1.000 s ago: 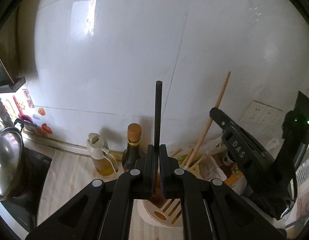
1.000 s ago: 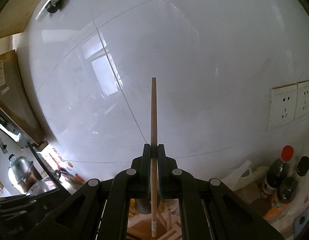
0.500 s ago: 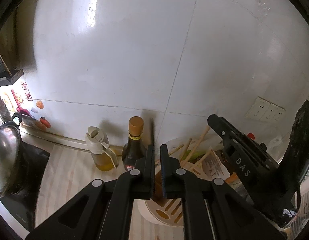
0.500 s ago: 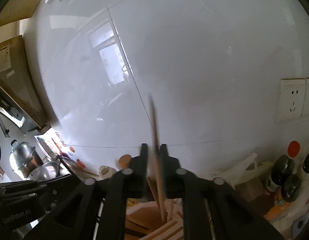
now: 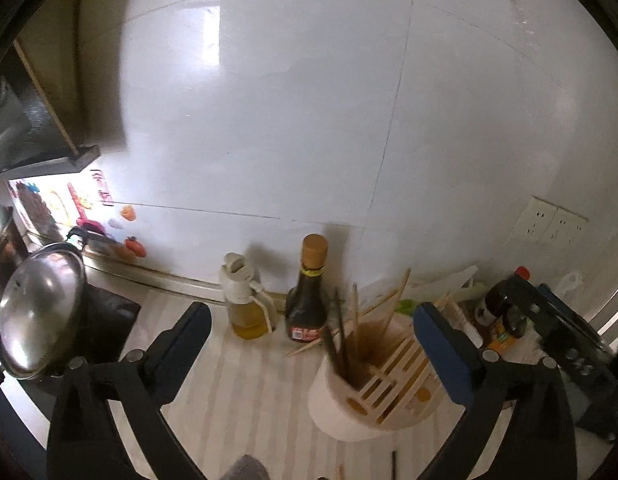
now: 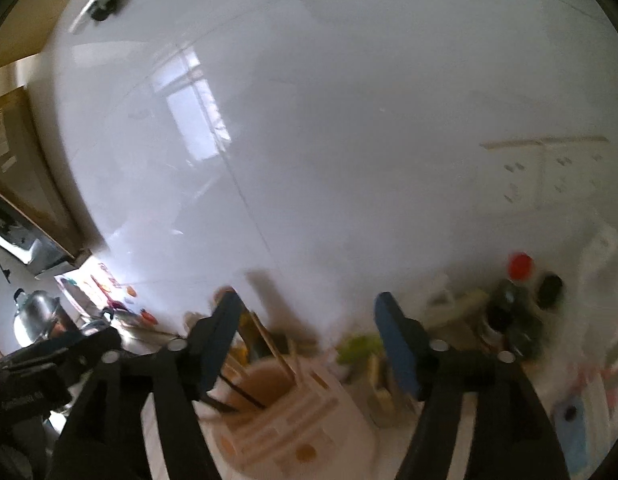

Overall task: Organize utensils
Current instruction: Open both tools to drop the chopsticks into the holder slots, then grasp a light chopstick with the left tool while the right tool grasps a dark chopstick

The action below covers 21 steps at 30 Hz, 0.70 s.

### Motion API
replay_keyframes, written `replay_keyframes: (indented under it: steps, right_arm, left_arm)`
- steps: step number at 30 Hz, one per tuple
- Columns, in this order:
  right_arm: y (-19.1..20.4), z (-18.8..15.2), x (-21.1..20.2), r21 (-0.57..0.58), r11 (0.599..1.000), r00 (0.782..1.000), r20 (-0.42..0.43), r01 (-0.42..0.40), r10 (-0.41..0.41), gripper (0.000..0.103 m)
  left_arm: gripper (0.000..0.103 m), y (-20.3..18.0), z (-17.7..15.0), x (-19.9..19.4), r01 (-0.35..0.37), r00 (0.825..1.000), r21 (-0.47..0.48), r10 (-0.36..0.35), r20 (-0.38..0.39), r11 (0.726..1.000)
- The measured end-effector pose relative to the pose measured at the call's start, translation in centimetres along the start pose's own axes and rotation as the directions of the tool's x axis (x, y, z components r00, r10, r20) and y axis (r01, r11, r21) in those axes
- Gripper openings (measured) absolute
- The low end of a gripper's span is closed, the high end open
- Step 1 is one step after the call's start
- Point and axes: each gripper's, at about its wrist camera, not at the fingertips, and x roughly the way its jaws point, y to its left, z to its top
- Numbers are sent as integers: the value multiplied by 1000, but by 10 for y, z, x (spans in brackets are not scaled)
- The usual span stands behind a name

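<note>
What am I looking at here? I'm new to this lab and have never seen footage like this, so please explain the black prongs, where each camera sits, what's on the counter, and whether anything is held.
No robot arm is involved: a person carries a handheld gripper in each hand, with a fisheye camera looking along its two fingers. One picture comes from the left gripper, the other from the right gripper; the second is blurred. The black prongs with blue pads are those fingers. Both pairs are opening, with nothing gripped between them.

On the striped counter stands a pale utensil holder with chopsticks in it. Behind it are a small oil bottle and a dark sauce bottle, and at the left a steel pot lid. Two loose chopsticks lie near the bottom edge.
</note>
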Motion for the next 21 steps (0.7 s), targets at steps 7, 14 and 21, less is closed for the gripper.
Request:
replay_keyframes:
  steps: [7, 14, 21]
  right_arm:
    - [-29, -63, -25, 23, 993, 980, -166, 114, -109, 85]
    - [-59, -160, -13, 11, 981, 896, -409, 195, -174, 85]
    - [-67, -255, 26, -33, 979, 754, -633, 202, -177, 71]
  left_arm:
    - [103, 14, -63, 7, -55, 993, 12, 56, -101, 998]
    - [103, 17, -161, 56, -60, 944, 40, 69, -321, 997]
    - [103, 9, -237, 101, -67, 866, 116, 115, -487, 991]
